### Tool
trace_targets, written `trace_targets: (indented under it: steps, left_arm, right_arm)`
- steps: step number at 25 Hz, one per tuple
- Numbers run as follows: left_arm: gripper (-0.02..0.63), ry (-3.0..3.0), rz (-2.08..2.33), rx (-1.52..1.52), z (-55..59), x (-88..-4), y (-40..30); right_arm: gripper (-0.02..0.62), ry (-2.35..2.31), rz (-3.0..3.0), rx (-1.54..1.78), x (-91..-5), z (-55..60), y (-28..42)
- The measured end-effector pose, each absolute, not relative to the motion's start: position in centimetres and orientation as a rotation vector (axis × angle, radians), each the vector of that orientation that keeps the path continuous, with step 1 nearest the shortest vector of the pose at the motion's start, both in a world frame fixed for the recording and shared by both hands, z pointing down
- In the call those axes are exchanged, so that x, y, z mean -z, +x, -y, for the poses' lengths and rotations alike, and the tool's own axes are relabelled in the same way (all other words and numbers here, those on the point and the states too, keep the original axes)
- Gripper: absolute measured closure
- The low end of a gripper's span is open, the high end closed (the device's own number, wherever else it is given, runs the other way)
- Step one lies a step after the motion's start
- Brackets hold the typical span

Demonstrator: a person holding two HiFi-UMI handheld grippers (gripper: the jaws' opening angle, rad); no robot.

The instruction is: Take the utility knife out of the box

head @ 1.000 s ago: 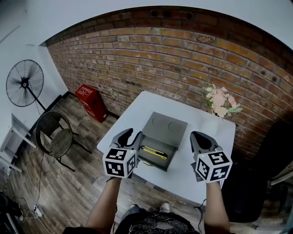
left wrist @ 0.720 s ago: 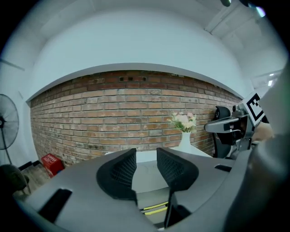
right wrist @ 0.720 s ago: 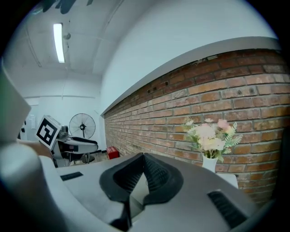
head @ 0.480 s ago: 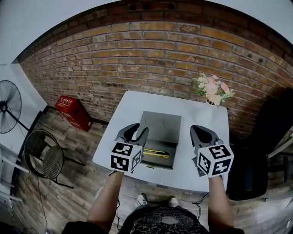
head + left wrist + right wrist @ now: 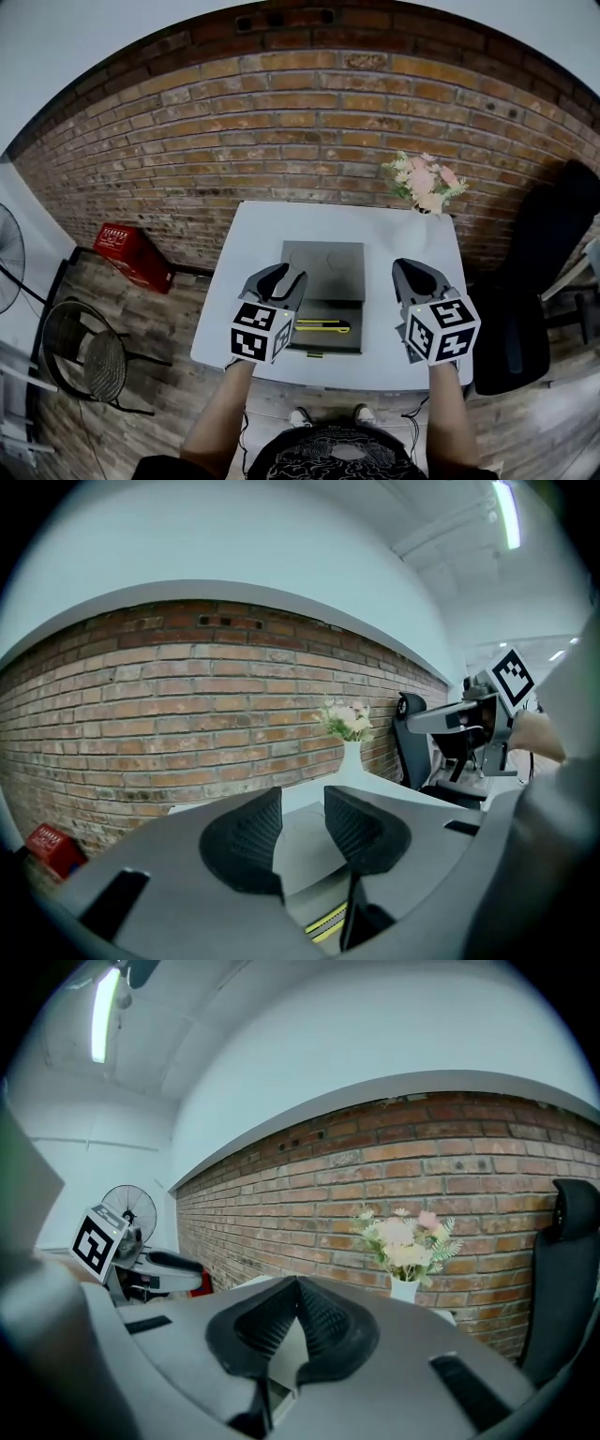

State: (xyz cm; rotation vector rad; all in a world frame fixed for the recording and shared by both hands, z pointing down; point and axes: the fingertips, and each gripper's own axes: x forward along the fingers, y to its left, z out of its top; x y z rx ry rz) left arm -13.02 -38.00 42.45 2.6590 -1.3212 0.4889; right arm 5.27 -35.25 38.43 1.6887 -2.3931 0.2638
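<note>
The box (image 5: 328,343) stands open upward, its lid (image 5: 322,270) folded back behind. Bare bench (image 5: 253,234) flanks it on both sides; flowers (image 5: 422,183) stand at the far right corner.

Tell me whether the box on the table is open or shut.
Open. The box has its lid folded back flat behind it, and the yellow utility knife lies exposed inside.

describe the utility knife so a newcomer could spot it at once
Find the white table by the brick wall; a grey box lies open at its middle. In the box's near half lies the utility knife, a slim bar, the only yellow thing there.
</note>
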Motion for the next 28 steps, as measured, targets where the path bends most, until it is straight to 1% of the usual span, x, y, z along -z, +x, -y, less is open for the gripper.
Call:
trace_targets:
  steps: [4, 10, 18, 23, 28]
  left_arm:
    - [0.451, 2.694, 1.262, -0.536, 38.1, -43.2, -12.4]
    - [0.451, 2.756, 1.047, -0.661, 37.7, -46.0, -10.8]
    - [0.449, 2.783, 0.728, -0.946, 36.1, -51.9, -8.7]
    - [0.434, 2.797, 0.567, -1.061, 34.9, -55.2, -7.5]
    - [0.425, 2.794, 0.417, -1.24, 34.0, -58.5, -7.3]
  right_arm:
    - [0.575, 1.706, 2.389, -0.258, -38.1, 35.6, 4.9]
    - [0.575, 1.714, 2.38, -0.263, -38.4, 35.8, 4.9]
    - [0.576, 1.726, 2.372, -0.293, -39.2, 36.1, 5.4]
    - [0.576, 1.718, 2.367, -0.298, -39.6, 36.3, 5.4]
    - [0.575, 1.727, 2.35, -0.307, -40.1, 36.5, 6.0]
